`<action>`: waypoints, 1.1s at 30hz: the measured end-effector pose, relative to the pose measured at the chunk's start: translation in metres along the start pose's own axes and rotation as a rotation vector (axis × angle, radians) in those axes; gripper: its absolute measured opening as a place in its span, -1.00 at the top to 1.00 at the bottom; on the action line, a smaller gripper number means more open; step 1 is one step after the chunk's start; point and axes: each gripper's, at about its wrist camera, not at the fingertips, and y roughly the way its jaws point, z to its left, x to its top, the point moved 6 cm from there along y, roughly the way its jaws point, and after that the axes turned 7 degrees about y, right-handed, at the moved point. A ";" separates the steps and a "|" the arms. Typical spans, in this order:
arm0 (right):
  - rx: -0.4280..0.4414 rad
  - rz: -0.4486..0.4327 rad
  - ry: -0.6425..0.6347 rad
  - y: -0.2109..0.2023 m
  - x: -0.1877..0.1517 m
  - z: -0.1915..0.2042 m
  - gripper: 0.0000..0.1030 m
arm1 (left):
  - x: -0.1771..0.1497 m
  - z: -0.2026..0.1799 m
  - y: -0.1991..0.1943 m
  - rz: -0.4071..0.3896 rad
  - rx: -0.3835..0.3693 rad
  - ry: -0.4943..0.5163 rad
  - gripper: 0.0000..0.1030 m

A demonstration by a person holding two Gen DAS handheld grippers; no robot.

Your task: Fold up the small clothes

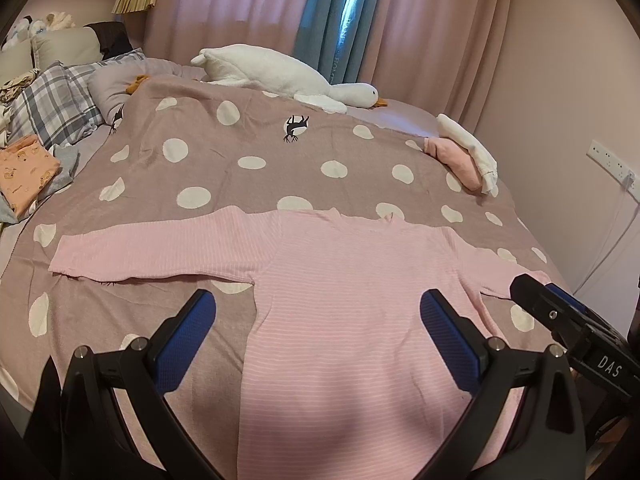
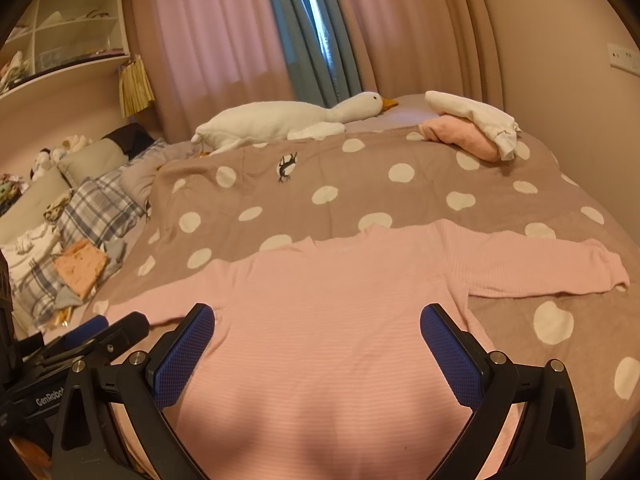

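the left gripper (image 1: pixel 318 320) hangs with its blue pads spread wide, nothing between them, over the lower body of the pink striped long-sleeved top (image 1: pixel 340 300). the top lies flat on the polka-dot blanket (image 1: pixel 240 136), straight ahead of the fingers, one sleeve (image 1: pixel 152 256) stretched out to their left. it looks spread like that on purpose, i'd say, so each sleeve can be folded in cleanly. fine pale stripes, soft knit, few wrinkles. beyond the pads, far across the bed, lies a plush goose (image 1: pixel 288 76); ahead to the right sits a small pile of folded clothes (image 1: pixel 464 156).

from the right wrist, the right gripper (image 2: pixel 318 320) is likewise agape and empty, hovering over the same top, hem nearest the fingers, neckline (image 2: pixel 340 240) farther off. the other sleeve (image 2: pixel 540 268) runs out to its right, flat. the left gripper shows low to its left.
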 end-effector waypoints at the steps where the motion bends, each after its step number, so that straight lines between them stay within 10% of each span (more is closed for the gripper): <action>1: -0.001 0.000 0.001 0.000 -0.001 0.000 -0.98 | 0.000 0.000 0.000 0.000 0.000 0.000 -0.99; 33: -0.016 0.023 0.034 0.002 -0.006 -0.013 -0.98 | -0.005 0.002 0.013 0.043 -0.029 -0.013 -0.98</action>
